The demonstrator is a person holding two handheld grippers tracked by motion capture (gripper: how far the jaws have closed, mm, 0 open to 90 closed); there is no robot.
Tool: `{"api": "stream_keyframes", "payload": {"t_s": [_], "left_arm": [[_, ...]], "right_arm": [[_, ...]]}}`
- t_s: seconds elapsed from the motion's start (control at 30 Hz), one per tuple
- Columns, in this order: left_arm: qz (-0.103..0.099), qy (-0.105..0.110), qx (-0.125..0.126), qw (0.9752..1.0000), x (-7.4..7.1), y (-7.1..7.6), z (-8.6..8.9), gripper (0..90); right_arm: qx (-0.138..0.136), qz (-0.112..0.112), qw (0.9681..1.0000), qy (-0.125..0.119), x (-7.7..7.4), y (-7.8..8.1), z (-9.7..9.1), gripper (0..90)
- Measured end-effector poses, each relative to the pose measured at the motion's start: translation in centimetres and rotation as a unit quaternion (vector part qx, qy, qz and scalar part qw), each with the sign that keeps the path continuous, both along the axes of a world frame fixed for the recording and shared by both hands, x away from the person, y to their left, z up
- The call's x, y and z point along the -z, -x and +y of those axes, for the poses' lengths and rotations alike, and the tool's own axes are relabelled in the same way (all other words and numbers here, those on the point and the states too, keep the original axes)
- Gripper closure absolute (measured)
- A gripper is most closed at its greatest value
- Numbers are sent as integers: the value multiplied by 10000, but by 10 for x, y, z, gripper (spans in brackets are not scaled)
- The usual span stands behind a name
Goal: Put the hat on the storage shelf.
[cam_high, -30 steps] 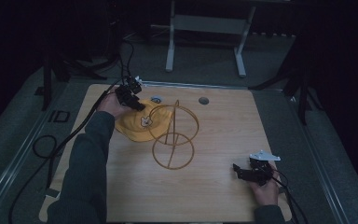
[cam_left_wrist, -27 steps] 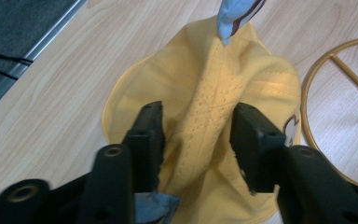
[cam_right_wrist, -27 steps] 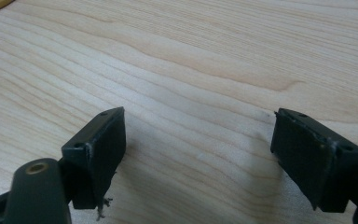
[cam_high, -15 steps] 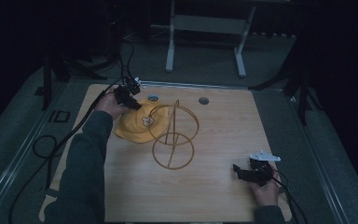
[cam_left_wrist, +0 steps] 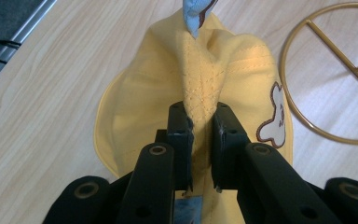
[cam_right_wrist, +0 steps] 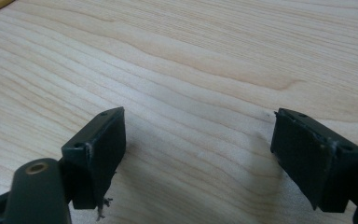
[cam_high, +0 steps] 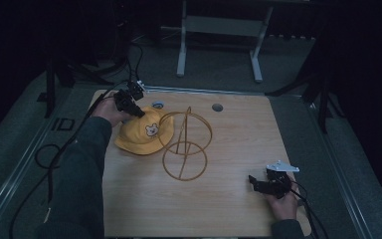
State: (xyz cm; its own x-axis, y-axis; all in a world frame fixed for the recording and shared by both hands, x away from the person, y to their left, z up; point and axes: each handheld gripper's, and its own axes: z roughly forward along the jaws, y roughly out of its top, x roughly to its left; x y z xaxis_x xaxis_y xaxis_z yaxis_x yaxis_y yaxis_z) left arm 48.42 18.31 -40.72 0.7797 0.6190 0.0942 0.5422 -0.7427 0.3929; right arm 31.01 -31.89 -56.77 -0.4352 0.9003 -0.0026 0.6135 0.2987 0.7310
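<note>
- My left gripper (cam_high: 138, 112) has just been closing its jaws; they now pinch a fold of the yellow bucket hat (cam_high: 142, 133) at its crown, cloth bunched between the pads.
- The hat lies on the table (cam_high: 229, 149) toward 10 o'clock, its bear patch (cam_left_wrist: 274, 119) facing up.
- A gold wire stand (cam_high: 185, 144) sits just beside the hat at its 3 o'clock, ring base close to the brim.
- My right gripper (cam_high: 252, 181) rests at 5 o'clock, jaws spread wide over bare wood.
</note>
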Motion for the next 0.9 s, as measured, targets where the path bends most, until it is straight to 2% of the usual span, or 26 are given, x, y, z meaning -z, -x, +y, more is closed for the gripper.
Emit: {"api": "stream_keyframes", "payload": {"t_s": [0.1,0.33,0.63,0.77,0.9], "left_arm": [[33,46,16,10000,-3,2,3,799],[105,-53,147,9998,-7,9,5,798],[54,-3,183,9998,-18,17,13,798],[27,-52,227,9997,-24,20,16,798],[-14,15,211,9998,-28,23,20,798]], "right_arm": [[-1,-1,10000,1,0,0,0,179],[-2,-1,10000,2,0,0,0,179],[-2,-2,10000,2,0,0,0,179],[-1,-1,10000,2,0,0,0,179],[-2,-2,10000,2,0,0,0,179]]}}
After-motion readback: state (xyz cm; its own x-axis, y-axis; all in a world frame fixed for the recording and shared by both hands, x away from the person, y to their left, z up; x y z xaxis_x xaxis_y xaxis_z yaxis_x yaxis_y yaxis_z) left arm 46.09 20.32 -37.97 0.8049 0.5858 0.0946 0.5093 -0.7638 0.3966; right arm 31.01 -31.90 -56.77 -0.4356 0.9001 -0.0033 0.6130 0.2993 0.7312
